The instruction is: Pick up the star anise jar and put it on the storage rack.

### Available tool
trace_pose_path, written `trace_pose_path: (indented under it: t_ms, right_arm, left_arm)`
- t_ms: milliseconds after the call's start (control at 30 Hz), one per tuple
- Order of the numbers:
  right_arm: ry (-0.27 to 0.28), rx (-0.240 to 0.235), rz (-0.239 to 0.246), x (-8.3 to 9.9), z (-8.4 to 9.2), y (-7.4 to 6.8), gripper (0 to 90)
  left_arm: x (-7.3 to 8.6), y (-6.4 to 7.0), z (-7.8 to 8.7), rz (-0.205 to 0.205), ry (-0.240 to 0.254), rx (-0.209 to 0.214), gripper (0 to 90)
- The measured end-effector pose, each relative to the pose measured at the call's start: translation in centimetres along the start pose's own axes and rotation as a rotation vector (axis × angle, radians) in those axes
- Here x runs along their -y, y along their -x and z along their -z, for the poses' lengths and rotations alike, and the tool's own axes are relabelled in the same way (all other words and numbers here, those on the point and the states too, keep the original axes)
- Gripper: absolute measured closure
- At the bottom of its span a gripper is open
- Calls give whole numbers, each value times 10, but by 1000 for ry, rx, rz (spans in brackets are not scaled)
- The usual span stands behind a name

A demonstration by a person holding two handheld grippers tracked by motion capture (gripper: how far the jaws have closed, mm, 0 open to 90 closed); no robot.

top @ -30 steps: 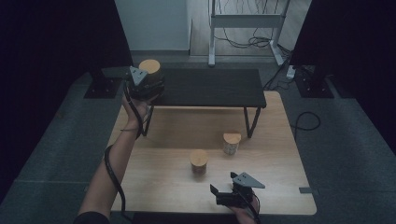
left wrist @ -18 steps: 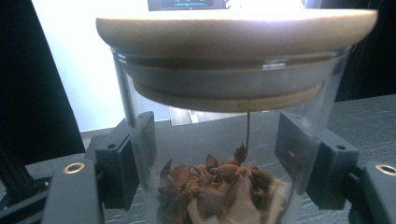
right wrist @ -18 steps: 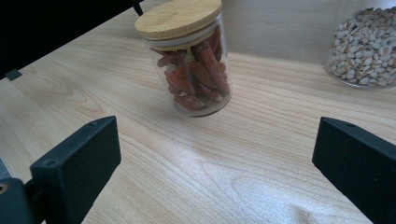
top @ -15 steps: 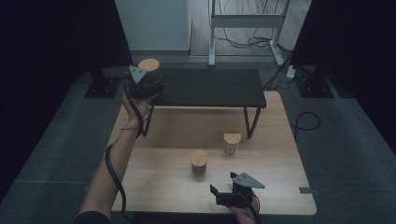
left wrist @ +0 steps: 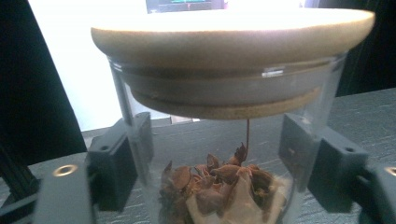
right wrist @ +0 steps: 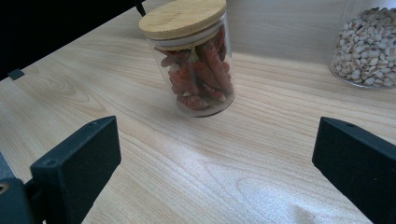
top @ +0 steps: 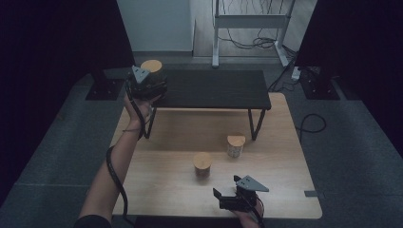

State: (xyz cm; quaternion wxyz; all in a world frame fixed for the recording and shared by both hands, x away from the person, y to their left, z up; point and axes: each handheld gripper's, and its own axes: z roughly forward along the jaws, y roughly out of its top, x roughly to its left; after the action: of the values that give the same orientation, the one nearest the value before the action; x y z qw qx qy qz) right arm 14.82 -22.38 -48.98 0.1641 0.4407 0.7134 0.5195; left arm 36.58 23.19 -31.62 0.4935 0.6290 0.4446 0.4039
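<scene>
While the cork-lidded jar (left wrist: 224, 140) is kept clenched in the left gripper (top: 146, 85) at the black shelf's (top: 214, 88) left end, seemingly unmoved over the last second, the right gripper (top: 236, 195) is held released near the chili jar (right wrist: 191, 56).

A white metal stand (top: 249, 21) with what look like cables (top: 247, 42) stands behind.

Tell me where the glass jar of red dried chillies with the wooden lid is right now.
The glass jar of red dried chillies stands on the light wooden table, near its middle in the high view, just ahead of the open right gripper and left of the jar of pale grains.
</scene>
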Motion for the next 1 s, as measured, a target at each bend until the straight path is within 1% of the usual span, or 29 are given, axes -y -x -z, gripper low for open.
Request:
trace_pose_path:
  t_ms: [67, 167, 300, 400, 500, 600, 667, 733, 833, 1000]
  right_arm:
    - [0, -1, 2, 0, 0, 0, 7]
    - [0, -2, 4, 0, 0, 0, 7]
    - [1, -2, 4, 0, 0, -1, 7]
    - [0, -2, 4, 0, 0, -1, 7]
    - [-2, -2, 5, 0, -1, -2, 7]
    - [0, 0, 8, 0, 0, -3, 7]
    - [1, 2, 9, 0, 0, -4, 7]
    - [2, 4, 14, 0, 0, -5, 7]
    - [5, 14, 18, -1, 1, -6, 7]
    - [16, 31, 19, -1, 4, -7, 7]
  left_arm:
    - [0, 2, 0, -8, -2, -9, 168]
    - [0, 5, 3, -4, 7, -29, 120]
    - [0, 5, 4, 5, 9, -36, 113]
    - [-1, 4, 6, 4, 12, -37, 105]
    - [-2, 4, 9, 17, 12, -33, 76]
    - [-3, 4, 13, 25, 20, -33, 66]
    - [-4, 3, 16, 34, 22, -25, 61]
    - [-3, 3, 20, 33, 26, -20, 55]
    - [-1, 4, 25, 39, 33, -16, 50]
    - [0, 4, 30, 45, 34, -21, 45]
